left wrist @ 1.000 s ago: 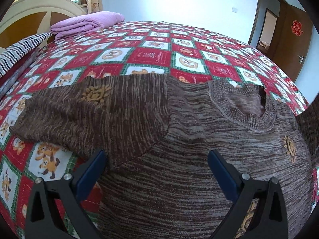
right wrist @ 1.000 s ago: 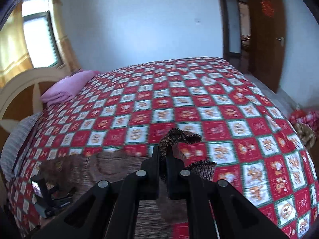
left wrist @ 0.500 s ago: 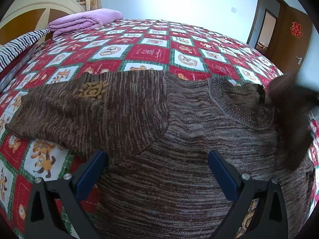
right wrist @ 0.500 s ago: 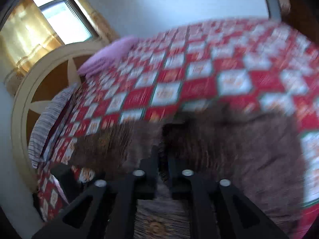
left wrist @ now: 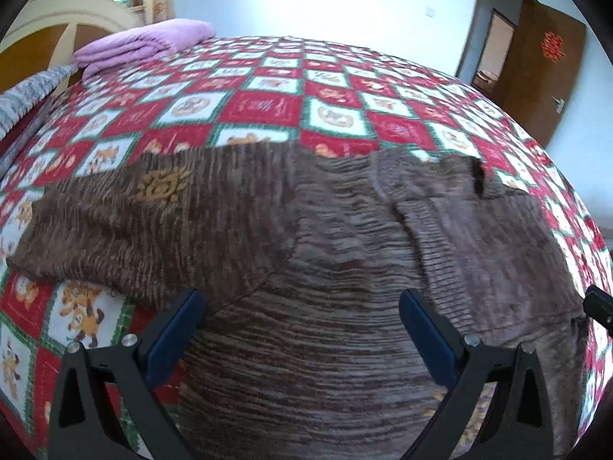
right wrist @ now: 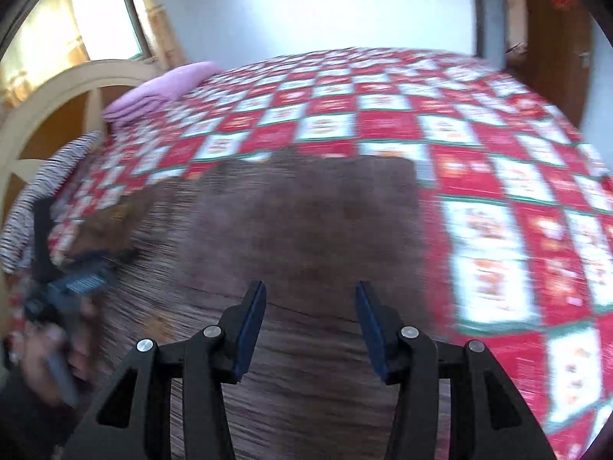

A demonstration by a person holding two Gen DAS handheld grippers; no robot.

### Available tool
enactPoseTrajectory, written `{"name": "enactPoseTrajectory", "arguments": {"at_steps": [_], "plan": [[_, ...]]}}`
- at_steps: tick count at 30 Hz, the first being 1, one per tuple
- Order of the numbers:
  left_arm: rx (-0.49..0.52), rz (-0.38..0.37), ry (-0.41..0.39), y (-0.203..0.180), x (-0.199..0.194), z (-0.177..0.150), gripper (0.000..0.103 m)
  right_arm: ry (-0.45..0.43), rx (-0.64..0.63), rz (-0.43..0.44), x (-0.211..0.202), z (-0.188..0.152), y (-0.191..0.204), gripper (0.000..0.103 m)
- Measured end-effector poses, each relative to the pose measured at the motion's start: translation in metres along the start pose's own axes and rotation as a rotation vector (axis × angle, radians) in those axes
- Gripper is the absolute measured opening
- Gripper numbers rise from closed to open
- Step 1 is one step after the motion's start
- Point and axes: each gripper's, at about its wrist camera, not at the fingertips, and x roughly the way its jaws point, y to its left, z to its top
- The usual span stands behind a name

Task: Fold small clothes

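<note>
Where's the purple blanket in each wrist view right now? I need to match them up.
Left wrist: purple blanket upper left, at the quilt's far corner by the headboard.
Right wrist: purple blanket upper left, blurred, same corner.
Shared landmark: the brown sweater spread at centre in both.

My brown, pale-streaked sweater (left wrist: pixel 325 253) with gold motifs lay on a red, white and green checked quilt (left wrist: pixel 268 107) near a lilac blanket (left wrist: pixel 145 44).

Bare quilt (right wrist: pixel 517 199) lies open from my twelve to three o'clock; the folded pink blanket (right wrist: pixel 161 90) blocks eleven.
</note>
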Motion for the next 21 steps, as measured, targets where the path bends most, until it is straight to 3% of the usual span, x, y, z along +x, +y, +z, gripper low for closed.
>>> {"name": "enactPoseTrajectory", "arguments": {"at_steps": [3, 9, 11, 14, 17, 20, 21], "plan": [[0.028, 0.007, -0.021, -0.017, -0.006, 0.008, 0.103, 0.009, 0.042, -0.003, -0.002, -0.011, -0.029, 0.05], [0.109, 0.074, -0.003, -0.06, 0.02, 0.01, 0.103, 0.01, 0.079, 0.135, 0.029, 0.0, -0.029, 0.05], [0.139, 0.12, 0.024, -0.072, 0.036, 0.006, 0.103, 0.038, 0.081, 0.075, 0.045, 0.0, -0.035, 0.049], [0.14, 0.12, 0.009, -0.077, 0.036, 0.006, 0.103, 0.049, 0.163, 0.079, 0.043, -0.003, -0.055, 0.047], [0.154, 0.094, -0.011, -0.08, 0.034, 0.003, 0.103, 0.041, 0.095, 0.008, 0.028, 0.0, -0.048, 0.047], [0.074, 0.05, -0.029, -0.063, 0.03, 0.003, 0.103, -0.001, 0.018, -0.073, 0.021, 0.014, -0.037, 0.047], [0.041, 0.041, -0.038, -0.058, 0.029, 0.004, 0.103, -0.012, -0.019, -0.136, 0.025, 0.023, -0.03, 0.048]]}}
